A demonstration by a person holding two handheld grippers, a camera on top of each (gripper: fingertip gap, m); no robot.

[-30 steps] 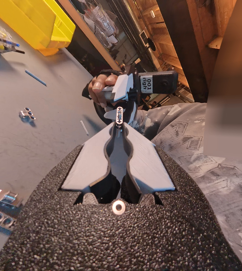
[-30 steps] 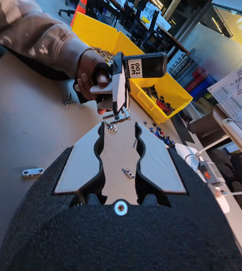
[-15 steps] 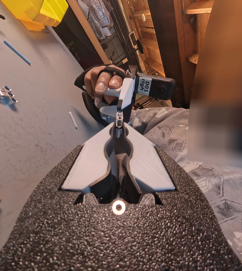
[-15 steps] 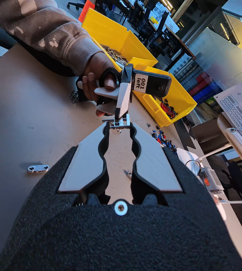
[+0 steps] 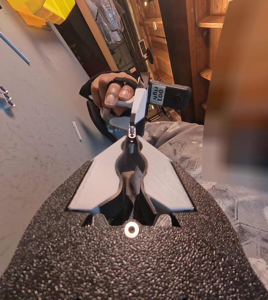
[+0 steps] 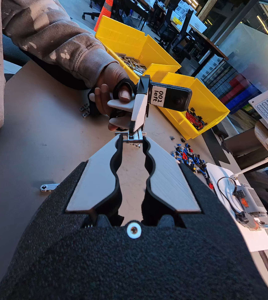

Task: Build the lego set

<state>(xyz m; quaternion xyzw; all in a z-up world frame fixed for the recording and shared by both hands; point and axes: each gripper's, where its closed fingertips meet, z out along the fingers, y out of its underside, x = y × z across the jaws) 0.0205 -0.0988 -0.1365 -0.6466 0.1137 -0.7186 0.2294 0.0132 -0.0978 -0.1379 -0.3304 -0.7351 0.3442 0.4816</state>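
A small grey assembly of beams and an axle [image 5: 131, 134] is held above the table between the two grippers. My left gripper [image 5: 131, 140] is shut on it from one side. In the right wrist view the assembly [image 6: 134, 138] sits between the tips of my right gripper [image 6: 133, 140], whose jaws press in on both of its sides, with the axle end sticking out to the left. The left gripper [image 6: 138, 113] comes down onto it from above there. The right gripper [image 5: 138, 110] shows edge-on in the left wrist view, with a person's hand on it.
Two yellow bins [image 6: 130, 42] [image 6: 203, 100] with parts stand behind. A pile of small blue, black and red parts [image 6: 190, 159] lies to the right, by a white sheet with a wired motor block [image 6: 243, 204]. A grey beam [image 6: 48, 187], a three-hole part [image 5: 1, 97] and thin rods [image 5: 76, 130] lie on the table. The tips of both grippers are at nearly the same place.
My right gripper has moved up to the assembly and its jaws have narrowed from wide open to around it. My left gripper has kept its hold.
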